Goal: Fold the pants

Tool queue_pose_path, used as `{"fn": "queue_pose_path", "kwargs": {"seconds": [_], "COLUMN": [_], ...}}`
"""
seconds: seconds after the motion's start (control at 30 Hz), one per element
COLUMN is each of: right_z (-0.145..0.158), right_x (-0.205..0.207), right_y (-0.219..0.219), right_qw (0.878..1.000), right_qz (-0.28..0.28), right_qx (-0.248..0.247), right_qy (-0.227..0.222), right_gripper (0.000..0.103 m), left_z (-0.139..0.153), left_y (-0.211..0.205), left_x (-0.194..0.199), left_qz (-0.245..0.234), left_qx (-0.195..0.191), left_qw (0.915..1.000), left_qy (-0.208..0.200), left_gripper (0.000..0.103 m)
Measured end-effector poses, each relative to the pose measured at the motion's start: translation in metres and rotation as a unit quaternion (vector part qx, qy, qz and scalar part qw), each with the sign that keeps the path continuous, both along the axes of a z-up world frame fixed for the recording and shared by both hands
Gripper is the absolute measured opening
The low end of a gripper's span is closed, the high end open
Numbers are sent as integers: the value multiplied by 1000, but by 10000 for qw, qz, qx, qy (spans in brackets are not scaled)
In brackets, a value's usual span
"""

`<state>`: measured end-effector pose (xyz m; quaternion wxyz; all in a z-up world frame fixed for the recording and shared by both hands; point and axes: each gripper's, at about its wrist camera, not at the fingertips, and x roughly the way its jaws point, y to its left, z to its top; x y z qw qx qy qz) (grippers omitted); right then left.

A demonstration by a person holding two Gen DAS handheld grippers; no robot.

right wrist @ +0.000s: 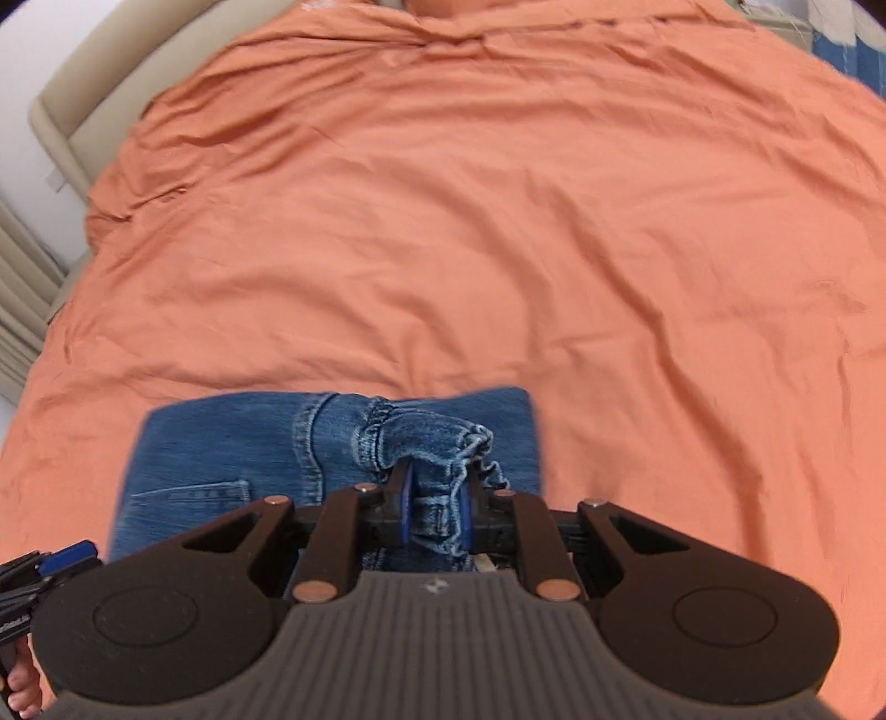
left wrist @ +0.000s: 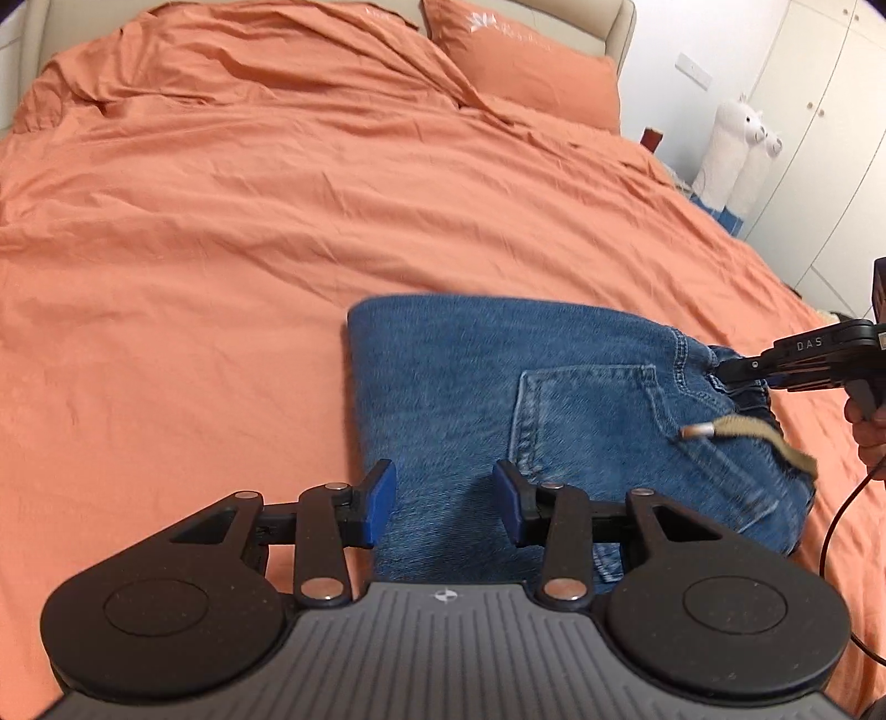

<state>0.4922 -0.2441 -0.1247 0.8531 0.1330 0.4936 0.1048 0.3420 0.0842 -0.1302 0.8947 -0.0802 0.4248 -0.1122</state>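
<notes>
- Left wrist view shows the left gripper [left wrist: 444,501] with its blue pads [left wrist: 382,498] spread wide, nothing between them, hovering over the near edge of the jeans [left wrist: 498,399]
- the jeans lie folded into a compact block on the orange bedspread [left wrist: 221,249], at about 6 o'clock in both views, back pocket [left wrist: 587,421] facing up
- a tan drawstring [left wrist: 758,437] with a metal tip trails across the denim at about 4 o'clock
- at 3 o'clock in that view, the right gripper [left wrist: 725,370] comes in from the edge and pinches the bunched waistband
- Right wrist view shows the right gripper [right wrist: 437,509] clamped on a gathered bunch of denim, raised slightly off the rest of the folded jeans [right wrist: 221,443]
- the left gripper [right wrist: 66,556] peeks in at 8 o'clock, just beside the denim
- an orange pillow [left wrist: 531,61] sits at 1 o'clock by the beige headboard [left wrist: 620,33]
- two white plush llamas [left wrist: 736,149] stand beside the bed at 2 o'clock, in front of white cupboards [left wrist: 819,138]
</notes>
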Motion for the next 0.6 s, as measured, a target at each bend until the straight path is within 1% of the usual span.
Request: {"fn": "queue_pose_path", "kwargs": {"seconds": [0.13,0.17,0.2,0.23,0.27,0.33,0.4,0.5,0.6], "right_z": [-21,-21,-19,-15,-8,7,17,15,2], "right_x": [5,5,3,0,-7,-29,-58,-108,-151], "right_y": [-4,-5,-7,-10,-13,-19,-26,-44,-61], "right_qw": [10000,10000,9999,9998,9996,9983,9952,9879,9755], "right_qz": [-27,-45,-94,-184,-274,-417,-605,-1117,-1620], "right_qx": [-9,7,27,37,72,177,374,770,1311], "right_qy": [93,81,65,36,-35,-374,-670,-745,-705], "right_gripper": [13,16,23,27,35,35,37,39,40], "left_z": [-8,-8,-5,-2,2,10,16,27,37], "left_y": [0,2,2,3,4,6,6,5,-1], "left_x": [4,4,3,0,-5,-17,-32,-55,-81], "left_qz": [65,82,99,132,152,136,119,-73,-347], "left_qx": [212,232,244,271,298,332,374,479,649], "left_qw": [9996,9996,9995,9994,9993,9993,9992,9988,9973], "left_qy": [149,167,177,179,146,44,32,8,-2], "left_gripper": [47,47,47,47,47,47,47,47,49]}}
